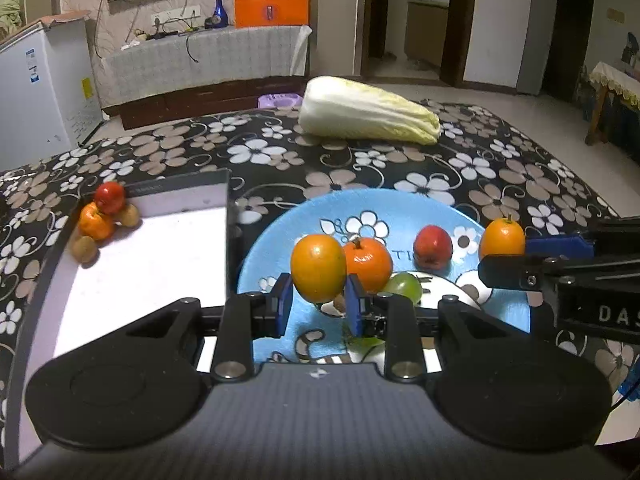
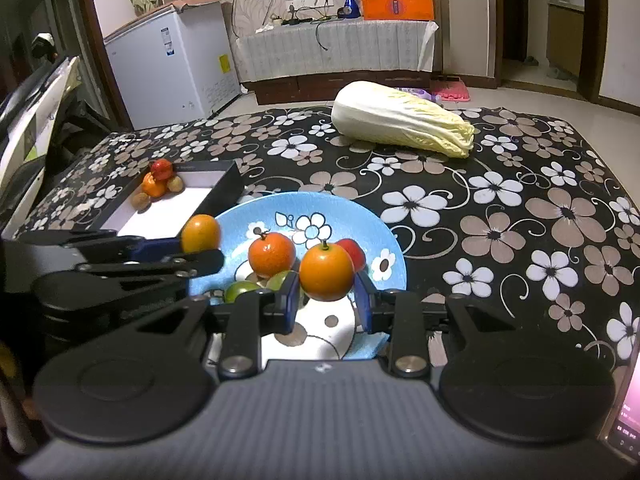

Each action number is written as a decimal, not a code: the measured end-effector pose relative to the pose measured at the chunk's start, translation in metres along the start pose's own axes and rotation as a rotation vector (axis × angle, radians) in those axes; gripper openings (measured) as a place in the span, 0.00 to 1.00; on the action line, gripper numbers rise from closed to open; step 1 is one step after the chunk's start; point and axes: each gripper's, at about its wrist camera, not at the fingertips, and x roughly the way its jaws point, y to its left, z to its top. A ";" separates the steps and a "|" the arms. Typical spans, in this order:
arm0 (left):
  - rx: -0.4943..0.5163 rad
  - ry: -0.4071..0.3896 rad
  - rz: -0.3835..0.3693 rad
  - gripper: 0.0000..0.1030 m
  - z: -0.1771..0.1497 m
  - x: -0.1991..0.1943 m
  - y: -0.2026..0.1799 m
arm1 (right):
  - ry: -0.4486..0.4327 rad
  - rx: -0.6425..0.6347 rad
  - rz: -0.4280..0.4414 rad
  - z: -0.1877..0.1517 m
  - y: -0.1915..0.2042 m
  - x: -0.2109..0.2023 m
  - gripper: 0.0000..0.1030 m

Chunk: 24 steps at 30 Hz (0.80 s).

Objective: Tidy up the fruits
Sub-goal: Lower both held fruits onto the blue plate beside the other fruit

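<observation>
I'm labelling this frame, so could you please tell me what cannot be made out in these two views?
- Left wrist view: a small brown item on the blue plate, mostly hidden by the left gripper and its orange fruit.
- Right wrist view: a phone screen, cut off by the right edge.

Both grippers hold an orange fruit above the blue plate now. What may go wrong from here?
The left gripper pinches its orange fruit only low down, so it may slip and fall. The right gripper with its own fruit works close by; the arms could collide over the plate.
</observation>
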 end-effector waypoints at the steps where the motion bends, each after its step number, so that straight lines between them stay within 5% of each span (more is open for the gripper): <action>1: 0.003 0.003 0.001 0.32 -0.001 0.003 -0.001 | 0.003 -0.002 0.001 -0.001 0.000 0.000 0.32; 24: 0.004 0.018 0.003 0.32 0.002 0.020 -0.008 | 0.053 -0.041 0.012 -0.006 0.005 0.010 0.32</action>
